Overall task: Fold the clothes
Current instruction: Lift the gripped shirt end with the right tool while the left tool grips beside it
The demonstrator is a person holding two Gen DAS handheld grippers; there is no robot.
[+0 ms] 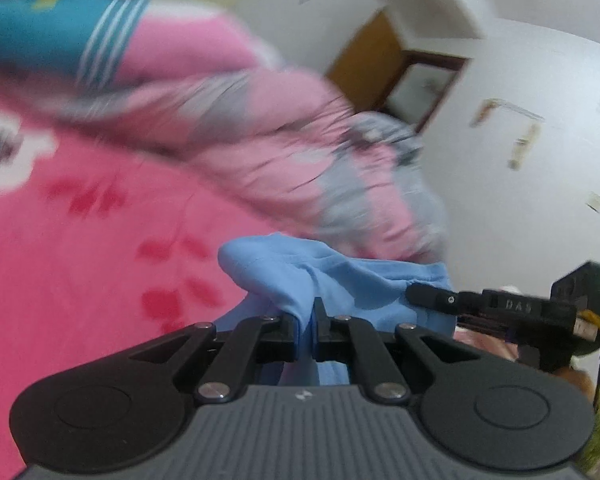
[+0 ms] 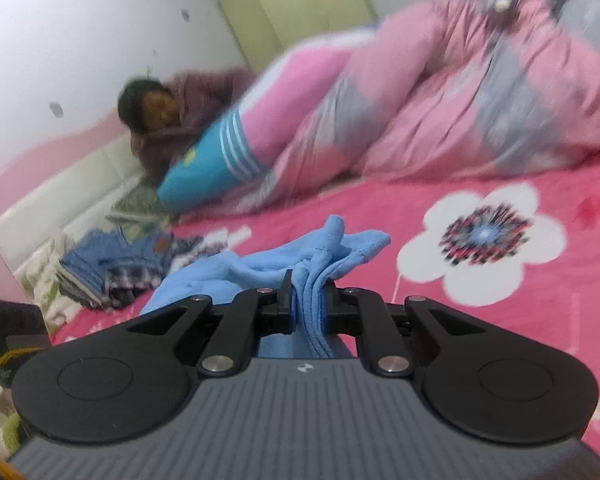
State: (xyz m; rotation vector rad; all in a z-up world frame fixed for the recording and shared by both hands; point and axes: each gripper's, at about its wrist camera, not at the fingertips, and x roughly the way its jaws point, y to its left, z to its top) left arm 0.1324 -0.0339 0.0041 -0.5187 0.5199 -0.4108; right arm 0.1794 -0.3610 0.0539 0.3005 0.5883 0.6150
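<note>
- Left wrist view: left gripper (image 1: 305, 320) fingers pinch a fold of the light-blue garment (image 1: 340, 276), which bunches just ahead of them over the pink bed sheet (image 1: 80, 240). Right gripper (image 1: 432, 294) bites the same cloth to the right.
- Right wrist view: right gripper (image 2: 308, 300) fingers clamp several stacked layers of the garment (image 2: 340, 240); a pile of clothes (image 2: 112, 264) lies far left. Judgement: folding mid-way; laying flat remains.

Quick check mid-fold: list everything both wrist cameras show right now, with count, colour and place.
Blue garment: one, light blue, held over the bed by both grippers.
Bedsheet: one, hot pink with white flowers, covering the bed.
Quilt: one, pink and grey, bunched at the far side.
Pillow: one, teal and pink, against the quilt.
Clothes pile: one, mostly blue, near the headboard.
Person: one, lying beside the pillow.
Left gripper: black, shut on the garment.
Right gripper: black, shut on the garment.
</note>
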